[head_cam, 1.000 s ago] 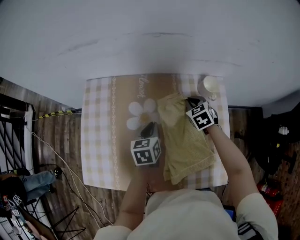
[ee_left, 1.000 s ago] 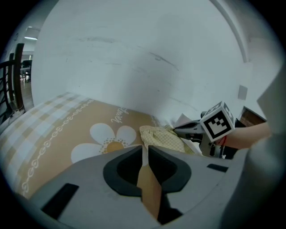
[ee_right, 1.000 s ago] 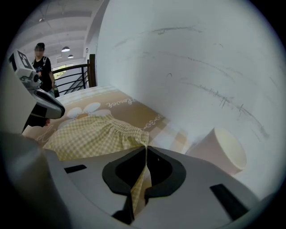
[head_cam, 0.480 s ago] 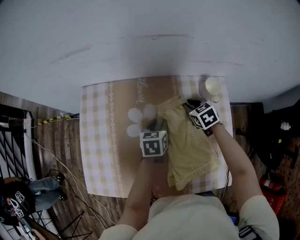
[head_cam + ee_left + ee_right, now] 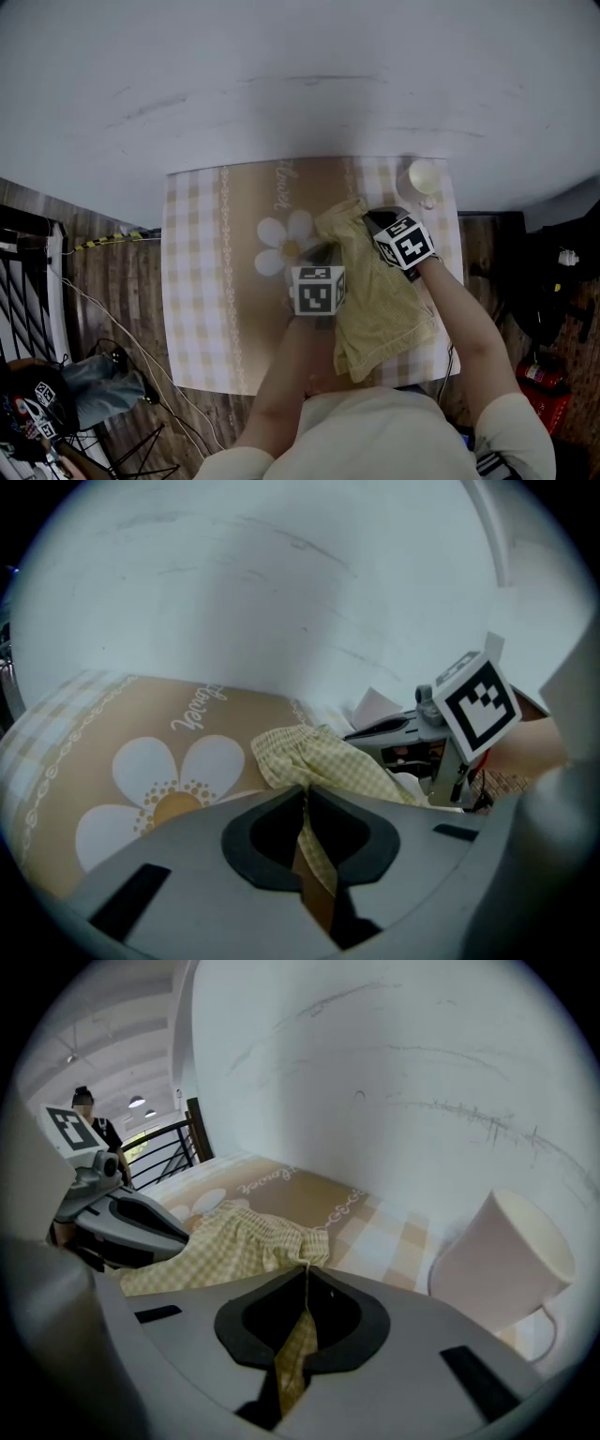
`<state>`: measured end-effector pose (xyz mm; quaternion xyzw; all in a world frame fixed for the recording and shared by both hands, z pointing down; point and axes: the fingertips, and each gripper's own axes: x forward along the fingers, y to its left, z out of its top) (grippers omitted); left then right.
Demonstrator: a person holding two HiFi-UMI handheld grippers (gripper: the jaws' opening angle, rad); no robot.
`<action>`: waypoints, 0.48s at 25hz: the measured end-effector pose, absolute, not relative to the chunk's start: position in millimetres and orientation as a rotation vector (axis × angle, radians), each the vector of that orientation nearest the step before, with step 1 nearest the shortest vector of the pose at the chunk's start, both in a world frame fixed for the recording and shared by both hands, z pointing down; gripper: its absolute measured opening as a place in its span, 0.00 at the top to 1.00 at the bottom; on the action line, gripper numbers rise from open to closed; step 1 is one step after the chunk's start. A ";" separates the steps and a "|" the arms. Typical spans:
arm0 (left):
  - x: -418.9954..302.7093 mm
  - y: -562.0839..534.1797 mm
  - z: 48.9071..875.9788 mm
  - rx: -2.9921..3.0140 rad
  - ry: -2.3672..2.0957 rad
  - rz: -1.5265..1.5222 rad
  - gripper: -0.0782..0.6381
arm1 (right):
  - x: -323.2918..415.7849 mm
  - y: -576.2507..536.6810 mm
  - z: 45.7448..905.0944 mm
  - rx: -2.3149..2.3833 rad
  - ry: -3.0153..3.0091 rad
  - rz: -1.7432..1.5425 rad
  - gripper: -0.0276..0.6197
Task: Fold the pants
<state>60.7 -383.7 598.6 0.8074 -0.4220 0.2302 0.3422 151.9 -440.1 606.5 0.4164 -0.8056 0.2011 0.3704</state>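
Since a second ago: left tongs (image 5: 326,249) have shifted up and right in the head view. They have come off the bare stretch below the daisy (image 5: 284,240) and onto the left edge of the pants (image 5: 380,302). Right tongs (image 5: 373,218) have hardly changed place at the far end of the pants. The pants lie much as before.

Left tongs: jaws closing, with a narrow strip of the yellow checked fabric caught between them, plain in the left gripper view. From the jaws the fabric runs to a bunched fold just ahead.

Right tongs: clenched on the pants. A thin fold of the same fabric stands between the jaws in the right gripper view and leads to the gathered edge just beyond.

Pants: on the right half of the tabletop (image 5: 197,309), rumpled, with the long side running from far to near. The near end comes close to the tabletop's near edge. The far left corner is bunched up between the two tongs, which sit near each other, one on either side of it.

Checked cloth (image 5: 202,234): beige and white, covers the whole tabletop. The daisy is printed left of the pants, with script lettering beyond it.

Mug (image 5: 424,175): white, upright, at the far right corner. It is just past the right tongs and apart from the pants.

Surroundings: white wall (image 5: 300,75) behind the tabletop, wooden floor (image 5: 122,281) to either side.
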 end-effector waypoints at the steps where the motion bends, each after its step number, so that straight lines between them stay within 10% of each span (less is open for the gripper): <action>1: 58.8 -382.2 593.9 2.108 -1.109 0.588 0.86 | 152.3 -438.3 601.1 1.076 -2.077 0.489 0.94; 12: 49.8 -325.3 534.4 2.185 -1.232 0.469 0.87 | 168.0 -368.4 521.7 1.123 -2.288 0.377 0.94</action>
